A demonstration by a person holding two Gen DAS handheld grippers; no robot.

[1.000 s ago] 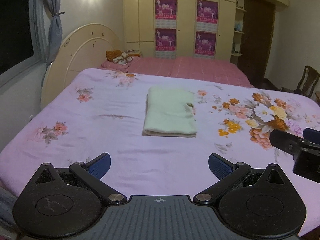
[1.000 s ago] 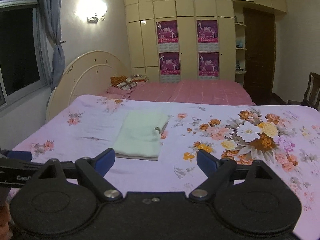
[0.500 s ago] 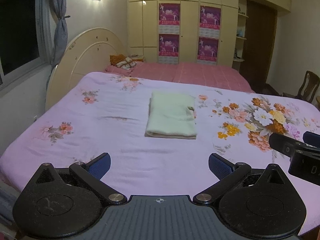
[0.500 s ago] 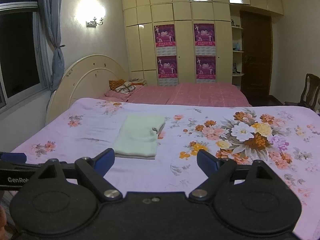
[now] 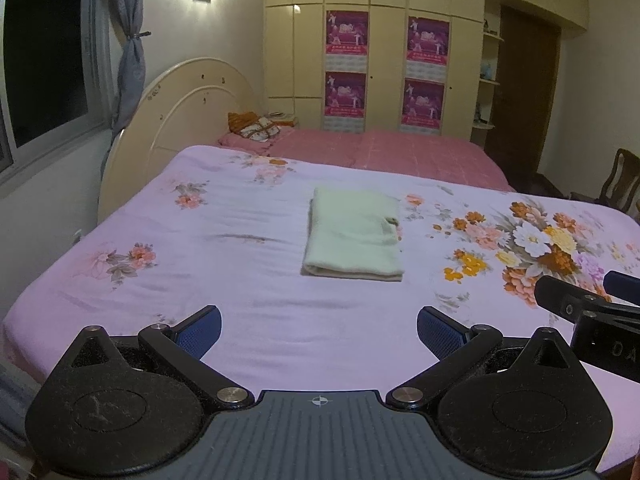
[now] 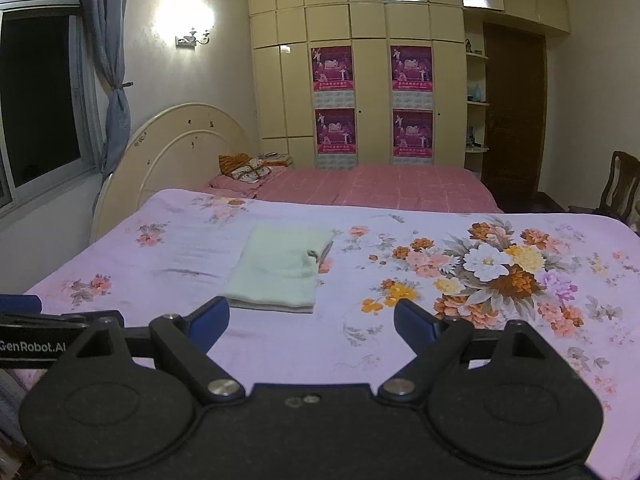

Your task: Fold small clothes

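One folded garment (image 5: 354, 240), pale green, lies flat on the bed (image 5: 248, 292), roughly midway between the bed's left and right edges and well back from the near edge; a small dark detail shows at its right side, too small to identify. Bed covering: lilac sheet with scattered small floral sprigs toward the left edge and a large flower cluster (image 6: 496, 276) toward the right edge, well apart from the garment.

Left gripper (image 5: 319, 328): held at the near edge of the bed, jaws spread wide, blue pads (image 5: 200, 330) facing each other with nothing between them; well apart from the garment.

Right gripper (image 6: 312, 322): also at the near edge, jaws spread wide and empty; in its own view the garment's near hem sits just beyond the fingertips, apart from them. Its body appears at the right margin of the left wrist view, beside the left gripper.

Surroundings: cream arched headboard (image 6: 176, 152) at the bed's left edge; a second bed with pink cover (image 6: 384, 188) behind; cream wardrobe (image 6: 372, 80) bearing four magenta posters; lit wall lamp (image 6: 192, 36); dark window with tied grey curtain (image 6: 116, 108); wooden chair (image 6: 620, 184) at far right.
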